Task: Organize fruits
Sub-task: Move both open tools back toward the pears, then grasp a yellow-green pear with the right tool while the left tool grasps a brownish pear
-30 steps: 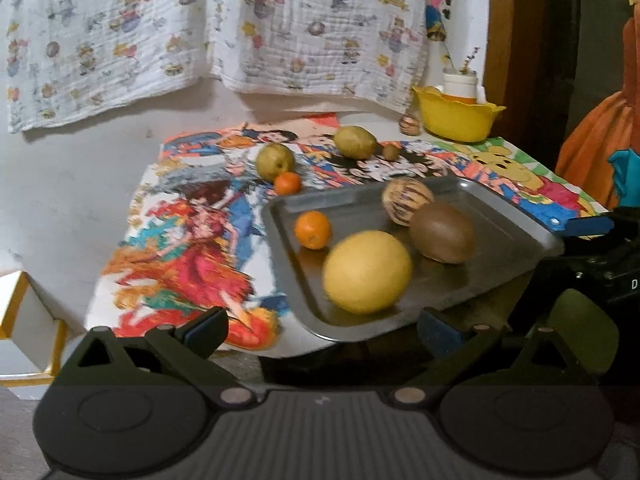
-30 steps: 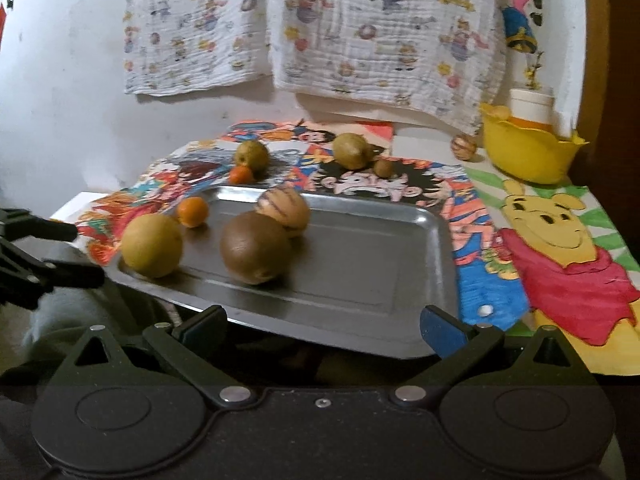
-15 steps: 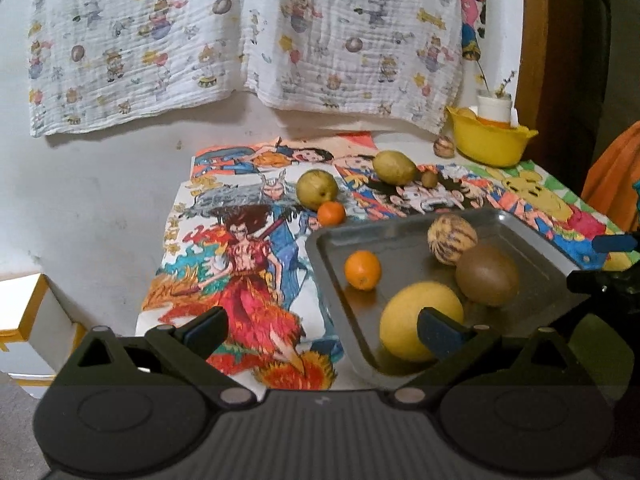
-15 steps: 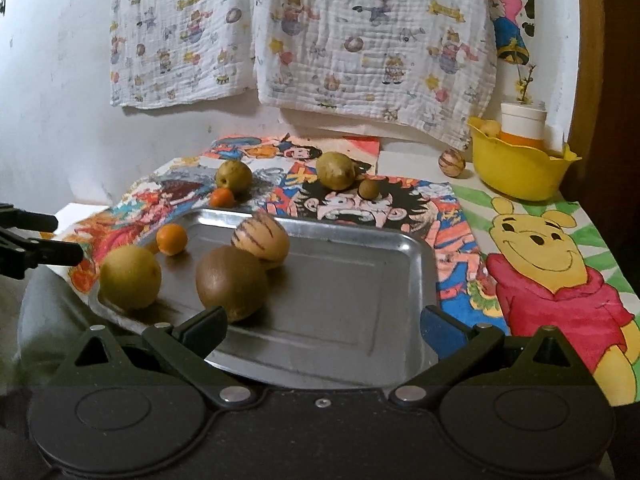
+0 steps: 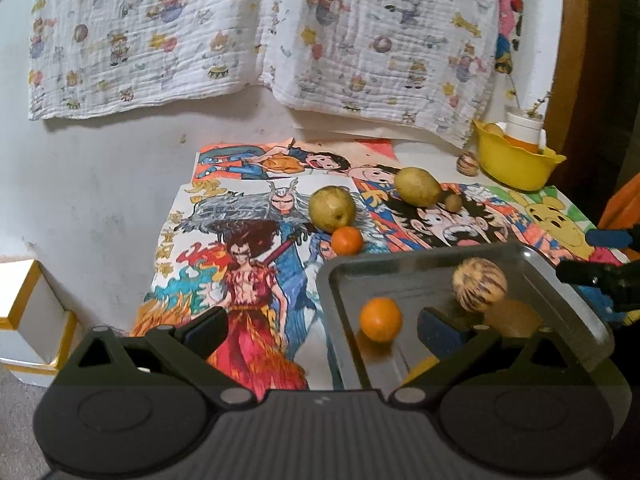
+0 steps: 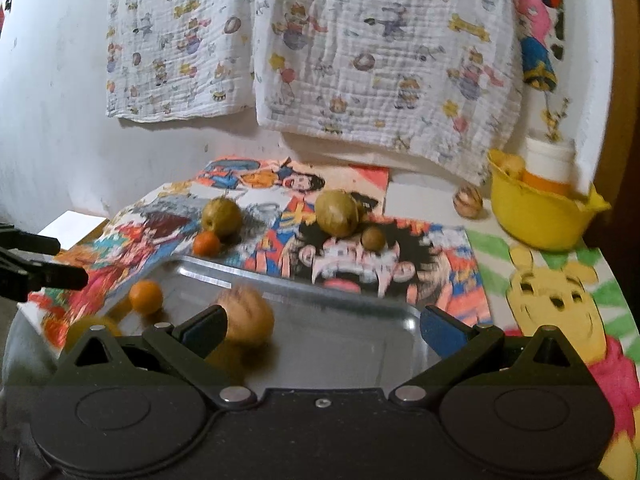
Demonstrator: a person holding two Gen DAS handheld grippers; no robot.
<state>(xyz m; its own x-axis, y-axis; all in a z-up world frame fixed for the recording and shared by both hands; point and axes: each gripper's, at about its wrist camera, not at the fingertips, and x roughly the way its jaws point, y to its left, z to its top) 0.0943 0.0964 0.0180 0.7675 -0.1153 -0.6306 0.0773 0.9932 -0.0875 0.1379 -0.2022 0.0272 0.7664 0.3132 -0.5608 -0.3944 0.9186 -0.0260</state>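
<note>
Compared with half a second ago, both cameras sit lower and closer, so the metal tray now fills the near field and its front edge drops behind each tool. The tray rests on the counter, over the cartoon-print cloth. The left tool has its fingers spread wide apart and holds nothing; the right tool is likewise spread and empty.

In the tray, the large yellow fruit is mostly hidden behind the tools, and the brown fruit is a dim shape behind the striped fruit, which blurs in the right view. A small orange lies near the tray's left wall.

Beyond the tray, on the cloth, lie two green-yellow fruits, another small orange and a small brown nut-like piece.
</note>
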